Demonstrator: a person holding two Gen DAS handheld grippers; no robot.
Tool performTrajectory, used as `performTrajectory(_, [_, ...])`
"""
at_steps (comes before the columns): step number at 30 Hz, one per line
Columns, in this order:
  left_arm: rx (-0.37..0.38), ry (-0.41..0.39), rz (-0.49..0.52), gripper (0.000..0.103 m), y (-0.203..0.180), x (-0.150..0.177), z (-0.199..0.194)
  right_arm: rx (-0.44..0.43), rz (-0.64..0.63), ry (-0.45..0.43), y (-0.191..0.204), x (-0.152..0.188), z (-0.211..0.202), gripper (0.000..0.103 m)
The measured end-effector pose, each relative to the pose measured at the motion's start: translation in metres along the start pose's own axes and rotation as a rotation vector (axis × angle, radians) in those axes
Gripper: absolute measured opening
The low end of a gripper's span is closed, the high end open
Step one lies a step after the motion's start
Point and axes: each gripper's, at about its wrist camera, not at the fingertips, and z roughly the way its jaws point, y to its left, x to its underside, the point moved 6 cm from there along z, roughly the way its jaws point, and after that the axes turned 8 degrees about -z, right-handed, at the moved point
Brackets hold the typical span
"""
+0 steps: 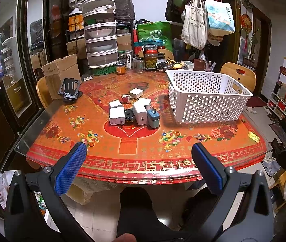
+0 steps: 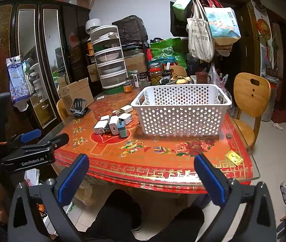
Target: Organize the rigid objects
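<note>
The left gripper (image 1: pixel 138 151) was held with its jaws spread wide and nothing between them, poised over the near edge of the table (image 1: pixel 122 173). The right gripper (image 2: pixel 140 163) was likewise held wide apart and empty at that same near edge, further to the right.

A cluster of chargers (image 1: pixel 133 113) was seen near the middle of the tabletop, the pieces packed touching one another, with a blue-grey charger (image 1: pixel 153 119) at the right end. A white adapter (image 1: pixel 135 93) and a small red-and-white cube (image 1: pixel 125 98) were set just behind the cluster.

The white perforated basket (image 1: pixel 207 104) was placed to the right of the cluster, near it but apart, its right side close to the table's right edge. A broad strip of bare cloth was left between the grippers and the chargers. A black phone stand (image 1: pixel 69 89) was set near the left edge, and jars (image 1: pixel 151 57) were crowded along the far side.
</note>
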Motion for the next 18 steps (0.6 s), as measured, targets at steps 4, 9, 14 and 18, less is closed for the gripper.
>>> performTrajectory(4, [0.001,0.001,-0.001,0.102,0.0002,-0.0002,0.0001,0.0,-0.001,0.0,0.0001,0.0,-0.0001,0.103])
performTrajectory(9, [0.002,0.002,-0.004,0.102,0.0002,-0.001,0.0005,0.0,-0.001,0.0,-0.0001,0.0,-0.0001,0.103])
performTrajectory(14, [0.002,0.002,-0.004,0.102,0.0003,-0.0008,0.0005,0.0,-0.002,0.0,0.0001,-0.0002,-0.0001,0.103])
performTrajectory(18, [0.002,0.003,-0.004,0.102,0.0,-0.0008,0.0007,-0.001,-0.005,0.001,0.0001,-0.0001,-0.0003,0.103])
